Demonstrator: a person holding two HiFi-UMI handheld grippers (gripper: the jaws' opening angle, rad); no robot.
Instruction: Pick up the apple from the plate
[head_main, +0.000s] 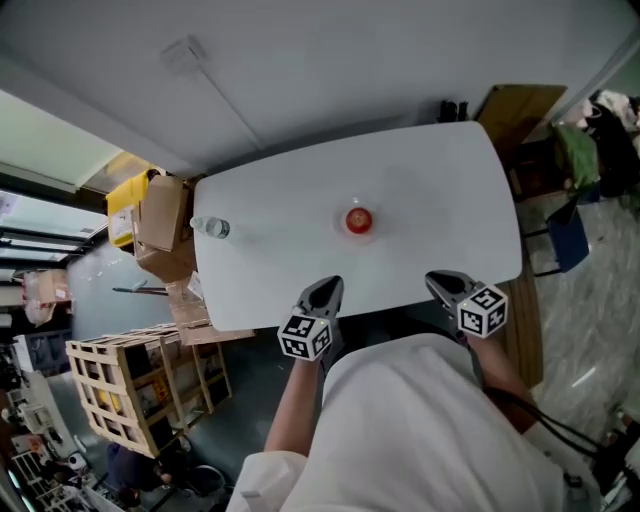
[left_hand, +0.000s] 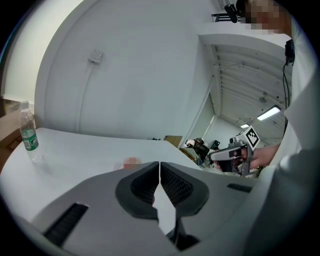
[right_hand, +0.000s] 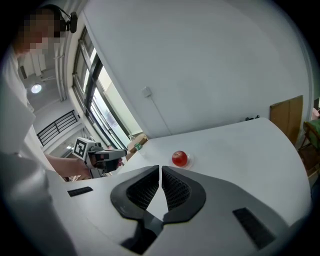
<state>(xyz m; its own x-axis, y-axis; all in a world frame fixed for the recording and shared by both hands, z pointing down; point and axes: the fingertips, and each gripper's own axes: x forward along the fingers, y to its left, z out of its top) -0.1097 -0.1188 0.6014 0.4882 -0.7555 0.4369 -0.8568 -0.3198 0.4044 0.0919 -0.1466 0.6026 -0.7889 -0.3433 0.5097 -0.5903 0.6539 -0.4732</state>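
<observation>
Head view: white table against a pale wall. Apple, red, sits on a small plate approx. table centre, untouched. Plastic bottle stands upright at 9 o'clock from the apple, near the table's left edge, well apart from it.

Left gripper: at the near table edge, approx. 7 o'clock from the apple, tips over the tabletop, apart from the plate. Left gripper view: jaws closed together, pads meeting at the tips, nothing between them. Apple shows there as a blurred red spot at 11 o'clock of the jaw tips, further along the table; bottle far at 9 o'clock.

Right gripper: also at the near edge, approx. 4 o'clock from the apple, clear of the plate. Right gripper view: jaws closed together, tips meeting, nothing clamped. Apple on its plate lies at 1 o'clock just beyond the tips in that view, not touching them.

Each gripper is hand-held; marker cubes face up. Person's white sleeves fill the lower head view.

Surroundings: cardboard boxes off the table's left end at 9 o'clock; wooden crate on the floor at 7 o'clock; brown board leaning by the table's far right corner at 1 o'clock.
</observation>
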